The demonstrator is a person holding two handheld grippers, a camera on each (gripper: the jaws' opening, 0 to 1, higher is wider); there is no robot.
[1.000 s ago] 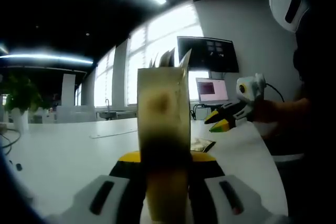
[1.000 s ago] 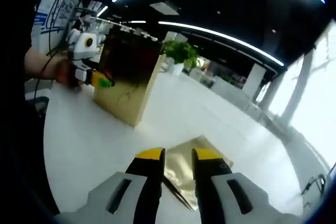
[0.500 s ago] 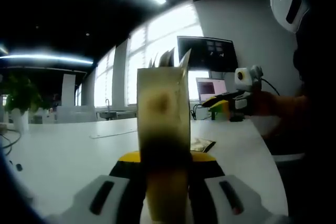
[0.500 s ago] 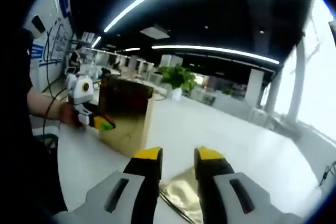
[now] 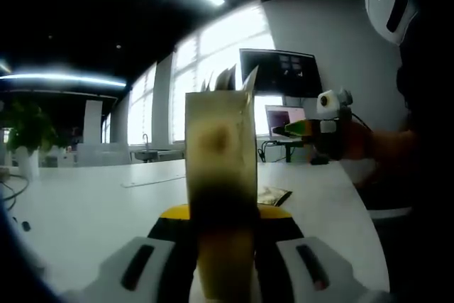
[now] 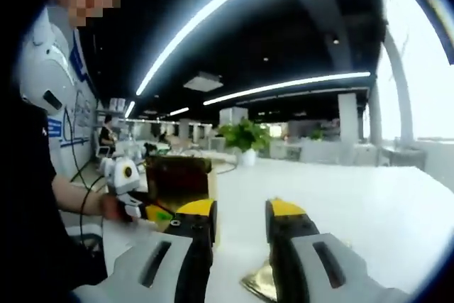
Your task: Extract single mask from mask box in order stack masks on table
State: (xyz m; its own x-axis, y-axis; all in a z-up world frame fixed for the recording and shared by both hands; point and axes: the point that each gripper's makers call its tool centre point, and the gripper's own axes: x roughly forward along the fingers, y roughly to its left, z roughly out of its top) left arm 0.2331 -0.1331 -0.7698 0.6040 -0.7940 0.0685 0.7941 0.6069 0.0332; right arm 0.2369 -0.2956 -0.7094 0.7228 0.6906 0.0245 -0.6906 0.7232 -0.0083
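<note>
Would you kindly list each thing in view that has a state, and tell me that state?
mask box: upright on the table, clamped by the left tool, masks poking out of its open top.
left tool: shut on the mask box.
right tool: open, empty, raised above the table.
gold mask packet: lying flat on the table.

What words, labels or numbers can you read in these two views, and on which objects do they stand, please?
None can be read.
Monitor: bright specks on a dark screen, too small to read.
Laptop screen: a window shows, text blurred.
Wall poster: blue marks, too blurred to read.
Mask box: no print legible on its gold face.
</note>
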